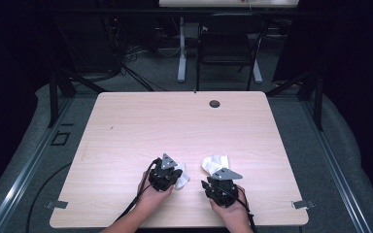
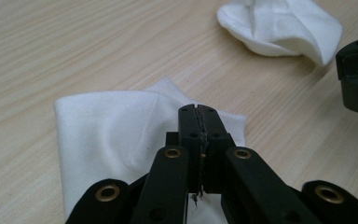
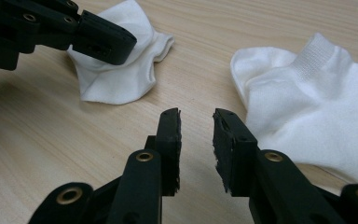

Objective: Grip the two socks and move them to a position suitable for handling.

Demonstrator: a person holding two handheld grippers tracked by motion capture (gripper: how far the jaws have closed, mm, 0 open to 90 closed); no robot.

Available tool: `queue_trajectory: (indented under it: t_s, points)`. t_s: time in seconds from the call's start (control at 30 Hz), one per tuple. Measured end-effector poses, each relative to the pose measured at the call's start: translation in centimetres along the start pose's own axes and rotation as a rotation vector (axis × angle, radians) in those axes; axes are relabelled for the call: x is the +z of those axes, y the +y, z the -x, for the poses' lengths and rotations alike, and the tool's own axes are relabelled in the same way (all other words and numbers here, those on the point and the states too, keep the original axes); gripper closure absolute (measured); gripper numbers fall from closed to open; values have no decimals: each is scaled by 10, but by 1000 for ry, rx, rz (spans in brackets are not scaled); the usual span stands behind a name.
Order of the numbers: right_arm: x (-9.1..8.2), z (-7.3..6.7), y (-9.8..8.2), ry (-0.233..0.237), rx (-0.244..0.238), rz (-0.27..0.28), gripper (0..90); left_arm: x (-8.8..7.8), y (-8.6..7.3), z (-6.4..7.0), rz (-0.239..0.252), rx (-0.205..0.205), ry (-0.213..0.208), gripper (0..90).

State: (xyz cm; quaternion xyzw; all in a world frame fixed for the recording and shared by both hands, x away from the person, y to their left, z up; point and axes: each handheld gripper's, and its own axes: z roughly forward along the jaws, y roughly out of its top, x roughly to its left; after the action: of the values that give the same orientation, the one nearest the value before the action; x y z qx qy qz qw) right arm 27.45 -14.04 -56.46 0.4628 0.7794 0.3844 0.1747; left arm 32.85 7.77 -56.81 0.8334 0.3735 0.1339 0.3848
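Pale wood-grain tabletop, dark room behind. Left gripper pinching left white ankle sock; right gripper spread beside right white ankle sock. Light, limp, probably best nipped at ribbed cuff.

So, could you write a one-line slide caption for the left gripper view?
Left gripper with jaws shut over a white sock on the wooden table; second sock beyond.
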Motion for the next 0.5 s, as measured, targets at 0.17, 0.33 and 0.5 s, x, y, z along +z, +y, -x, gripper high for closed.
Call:
queue_trajectory:
  t_s: [0.17,0.33,0.5]
  points:
    - [2,-3,3,19,-17,-12,704,-9,3,-3,14,-8,-12,900]
    - [7,-9,12,52,-38,-15,693,-21,5,-7,34,-15,-4,900]
    - [23,-18,24,74,-42,-23,793,-30,7,-14,51,-36,-8,900]
